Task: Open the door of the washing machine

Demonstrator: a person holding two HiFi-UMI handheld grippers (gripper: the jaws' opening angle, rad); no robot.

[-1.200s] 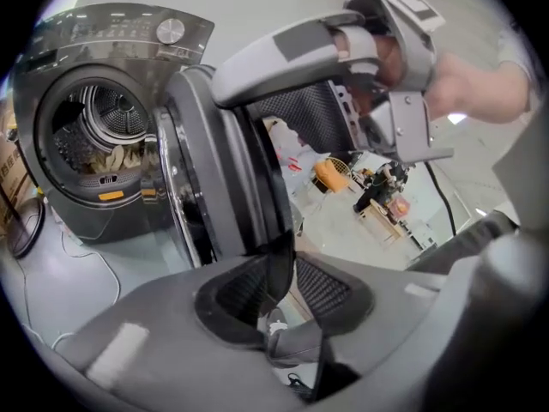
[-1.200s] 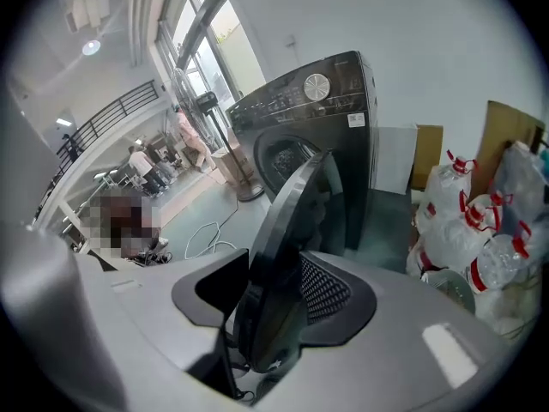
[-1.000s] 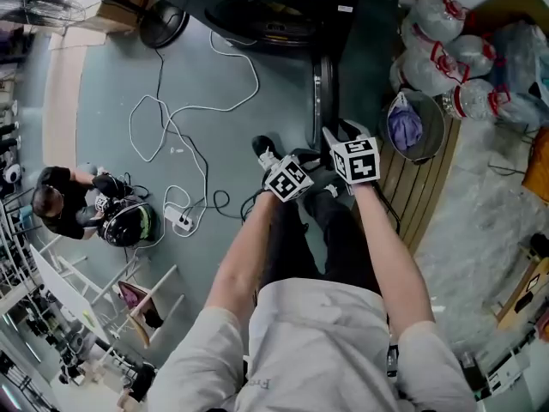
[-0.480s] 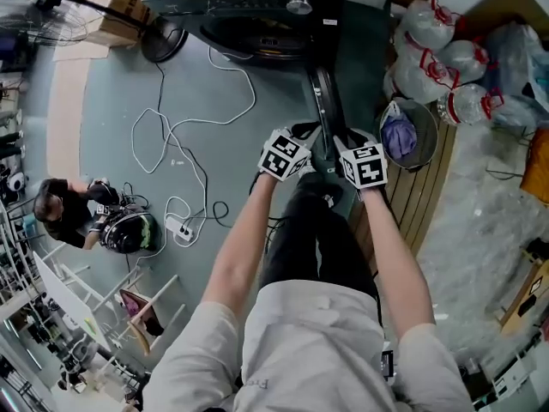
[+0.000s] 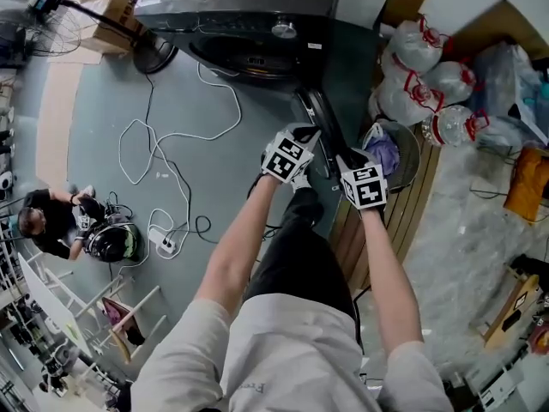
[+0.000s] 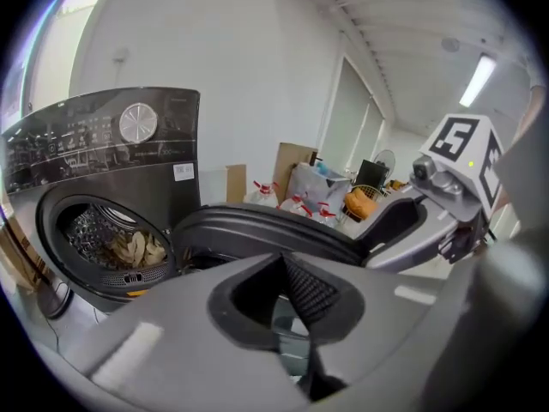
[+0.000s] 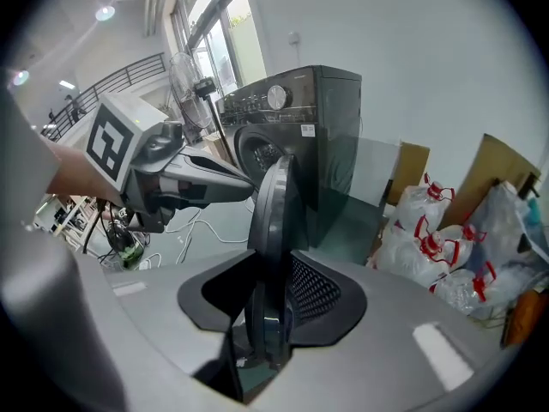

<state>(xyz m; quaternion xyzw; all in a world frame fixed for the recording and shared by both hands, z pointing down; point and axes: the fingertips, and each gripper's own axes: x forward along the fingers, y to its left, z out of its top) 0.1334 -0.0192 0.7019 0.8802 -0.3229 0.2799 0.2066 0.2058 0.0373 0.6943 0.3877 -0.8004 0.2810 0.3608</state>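
Head view: a dark front-loading washing machine (image 5: 249,24) stands at the top of the picture. Its round door (image 5: 316,114) is swung well out from the front and seen edge-on, reaching toward the person.
Right gripper view: the right gripper (image 7: 266,316) has the door's rim between its jaws. The jaws have just been closing, and the pads look to press on the rim.
Left gripper view: the left gripper (image 6: 287,316) is clenched on nothing and sits just beside the door's inner face. Past the door, the drum (image 6: 111,239) shows pale laundry (image 6: 137,249) inside.
Task state: judged nearly done, since the door already stands clear of the opening.
Risk, grip: the rim is thin and curved, so a pull at an angle could make the pads slide off and the door swing free.
Risk, swing: a basket (image 5: 410,136) and tied plastic bags (image 5: 420,58) lie near the door's far side. A hard push could knock the door into them or strain the hinge.
Risk, left gripper: it is close to the door and could bump it and spoil the right gripper's hold.
Risk, floor: a white cable (image 5: 171,136) loops on the floor to the left, a snag for a backward step.
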